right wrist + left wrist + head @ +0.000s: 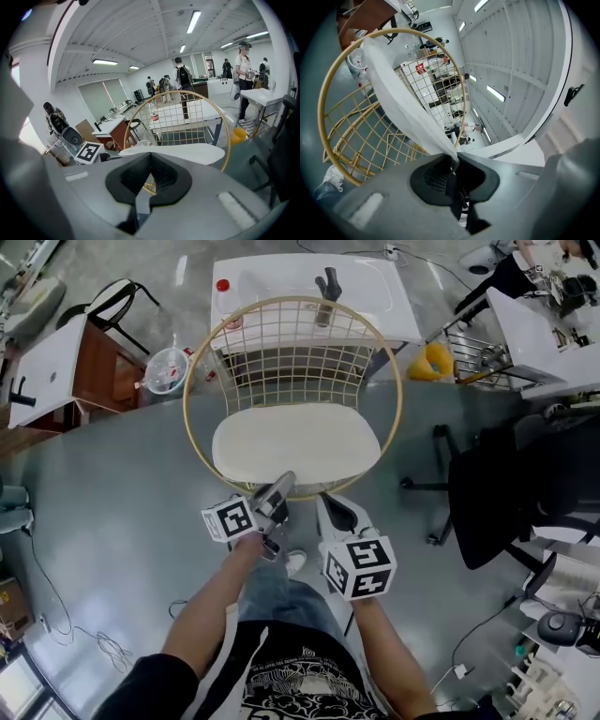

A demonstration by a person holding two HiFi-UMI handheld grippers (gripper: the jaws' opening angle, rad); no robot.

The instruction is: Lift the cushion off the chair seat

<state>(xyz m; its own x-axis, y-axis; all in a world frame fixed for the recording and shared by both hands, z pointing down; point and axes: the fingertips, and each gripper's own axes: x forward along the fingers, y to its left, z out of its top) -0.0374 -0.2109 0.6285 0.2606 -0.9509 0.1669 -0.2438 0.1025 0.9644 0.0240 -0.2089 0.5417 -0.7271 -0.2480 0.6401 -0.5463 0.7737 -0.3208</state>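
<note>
A white oval cushion (295, 442) lies over the seat of a gold wire chair (187, 390). My left gripper (284, 482) is at the cushion's front edge. In the left gripper view the jaws are shut on that edge (453, 161), and the cushion (398, 98) stretches away as a slanted white sheet in front of the chair's ring (321, 108). My right gripper (326, 502) sits beside the left one at the same edge. In the right gripper view its jaw tips (150, 154) meet on the near rim of the cushion (187, 152), with gold wire showing below.
A white table (309, 282) stands right behind the chair. To the left are a wood-sided desk (56, 367) and a clear bin (167, 369). A black office chair (525, 484) stands at the right. Several people stand at the room's far side (180, 75).
</note>
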